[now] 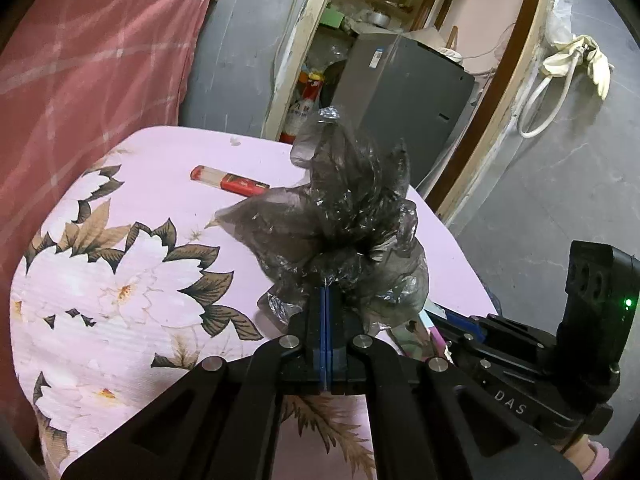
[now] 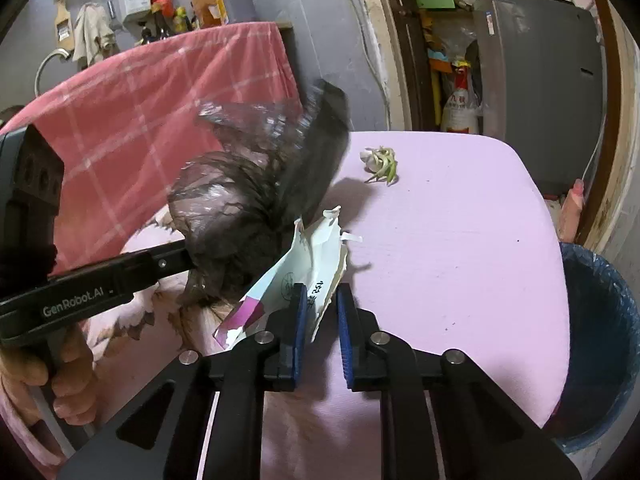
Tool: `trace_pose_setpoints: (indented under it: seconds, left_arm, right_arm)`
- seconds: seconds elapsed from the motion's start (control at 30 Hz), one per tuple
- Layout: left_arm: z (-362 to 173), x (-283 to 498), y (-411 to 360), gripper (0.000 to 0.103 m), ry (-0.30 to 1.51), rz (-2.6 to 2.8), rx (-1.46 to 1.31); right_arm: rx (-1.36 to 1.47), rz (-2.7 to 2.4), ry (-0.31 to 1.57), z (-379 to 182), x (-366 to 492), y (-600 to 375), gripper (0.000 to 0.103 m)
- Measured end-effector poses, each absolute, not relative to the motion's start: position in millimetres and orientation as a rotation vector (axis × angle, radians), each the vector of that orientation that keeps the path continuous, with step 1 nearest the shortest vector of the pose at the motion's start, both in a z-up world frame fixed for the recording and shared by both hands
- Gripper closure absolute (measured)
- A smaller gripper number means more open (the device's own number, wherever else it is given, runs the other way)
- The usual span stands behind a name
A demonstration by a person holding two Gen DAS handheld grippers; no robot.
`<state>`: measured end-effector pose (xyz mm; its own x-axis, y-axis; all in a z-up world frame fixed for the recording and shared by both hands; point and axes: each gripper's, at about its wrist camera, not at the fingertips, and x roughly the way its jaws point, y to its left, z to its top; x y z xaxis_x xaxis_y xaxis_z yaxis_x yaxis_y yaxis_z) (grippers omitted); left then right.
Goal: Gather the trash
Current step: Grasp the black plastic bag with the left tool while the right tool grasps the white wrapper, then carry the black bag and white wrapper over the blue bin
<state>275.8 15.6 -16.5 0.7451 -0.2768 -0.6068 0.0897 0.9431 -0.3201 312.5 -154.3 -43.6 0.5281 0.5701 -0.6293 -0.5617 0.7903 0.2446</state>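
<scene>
My left gripper (image 1: 326, 294) is shut on a crumpled dark grey plastic bag (image 1: 348, 208), which stands up over the pink flowered table (image 1: 120, 280). In the right wrist view the same bag (image 2: 240, 200) hangs from that gripper at the left. My right gripper (image 2: 320, 300) is closed to a narrow gap on a torn white and teal paper packet (image 2: 308, 256). The packet fills the gap at the fingertips and lies against the left pad (image 2: 300, 312). A red packet (image 1: 228, 180) lies further back on the table. A green and white vegetable scrap (image 2: 380, 164) lies beyond the paper.
A dark blue bin (image 2: 600, 320) with a plastic liner stands off the table's right edge. A red checked cloth (image 2: 160, 100) hangs behind the table at the left. A grey fridge (image 2: 540, 80) and cluttered shelves stand beyond. A person's hand (image 2: 68, 380) holds the left gripper's handle.
</scene>
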Motion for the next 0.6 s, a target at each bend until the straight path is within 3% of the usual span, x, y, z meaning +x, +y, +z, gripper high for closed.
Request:
trace_pose_setpoints:
  seconds: [0.2,0.6]
  left_arm:
    - [-12,267,7,0.103,0.670,-0.194,-0.244]
    - [-4,260,-26,0.103,0.606,-0.221,-0.187]
  right_arm:
    - [-0.009,0.633,0.704,-37,305,-161,0.099]
    - [-0.002,0.483,0.597,-20,298,-206,0.100]
